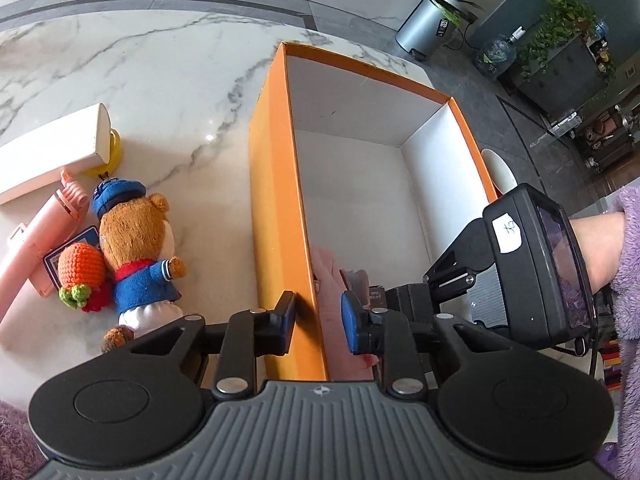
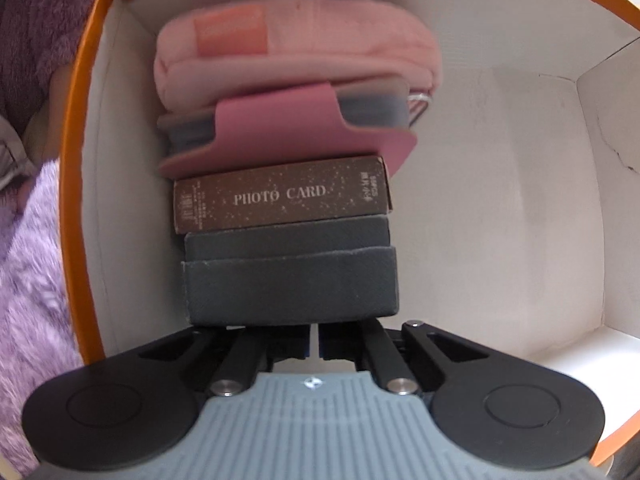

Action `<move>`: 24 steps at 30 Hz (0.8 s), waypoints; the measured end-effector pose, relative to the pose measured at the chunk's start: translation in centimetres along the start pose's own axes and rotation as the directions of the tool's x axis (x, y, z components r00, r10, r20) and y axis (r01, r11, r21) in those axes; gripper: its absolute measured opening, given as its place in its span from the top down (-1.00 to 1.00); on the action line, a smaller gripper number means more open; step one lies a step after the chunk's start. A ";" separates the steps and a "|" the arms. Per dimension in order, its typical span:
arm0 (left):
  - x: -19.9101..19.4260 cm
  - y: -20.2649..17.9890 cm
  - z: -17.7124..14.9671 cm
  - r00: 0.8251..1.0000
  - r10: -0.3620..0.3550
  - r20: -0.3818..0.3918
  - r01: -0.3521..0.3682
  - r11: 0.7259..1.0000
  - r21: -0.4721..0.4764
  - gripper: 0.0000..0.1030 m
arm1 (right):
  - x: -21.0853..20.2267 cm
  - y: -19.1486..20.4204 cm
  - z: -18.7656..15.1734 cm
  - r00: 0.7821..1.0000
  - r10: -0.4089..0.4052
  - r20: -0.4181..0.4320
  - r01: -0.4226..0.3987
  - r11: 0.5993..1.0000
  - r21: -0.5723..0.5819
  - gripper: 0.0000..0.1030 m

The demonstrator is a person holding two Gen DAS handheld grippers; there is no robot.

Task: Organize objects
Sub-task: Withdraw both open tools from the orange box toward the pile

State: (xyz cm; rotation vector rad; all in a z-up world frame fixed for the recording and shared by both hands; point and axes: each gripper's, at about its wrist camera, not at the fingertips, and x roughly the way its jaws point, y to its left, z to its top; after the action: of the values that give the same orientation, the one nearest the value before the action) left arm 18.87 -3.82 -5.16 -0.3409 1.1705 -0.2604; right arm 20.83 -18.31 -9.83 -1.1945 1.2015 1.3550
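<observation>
Left gripper (image 1: 318, 322) jaws open astride orange box (image 1: 276, 184) wall, right gripper (image 2: 314, 340) jaws nearly closed, empty.

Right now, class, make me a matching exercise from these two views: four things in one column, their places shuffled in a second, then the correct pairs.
Things:
1. teddy bear
2. photo card box
3. left gripper
4. pink pouch

Places:
A. astride the orange box wall
B. on the marble table, outside the box
C. at the far end of the row inside the box
D. inside the box, between a pink case and a grey box

Pairs: 1-B, 2-D, 3-A, 4-C
</observation>
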 end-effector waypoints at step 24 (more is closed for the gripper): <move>-2.7 1.0 -0.1 0.997 -0.019 0.070 0.020 1.000 -0.018 0.38 | -2.1 0.2 -1.5 0.993 -0.078 -0.088 0.080 0.997 0.010 0.85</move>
State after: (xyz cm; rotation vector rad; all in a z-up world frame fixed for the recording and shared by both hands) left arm 17.79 -1.86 -3.28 -0.3752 1.1017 -0.2527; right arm 20.92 -19.95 -7.77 -1.2895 1.2097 1.2453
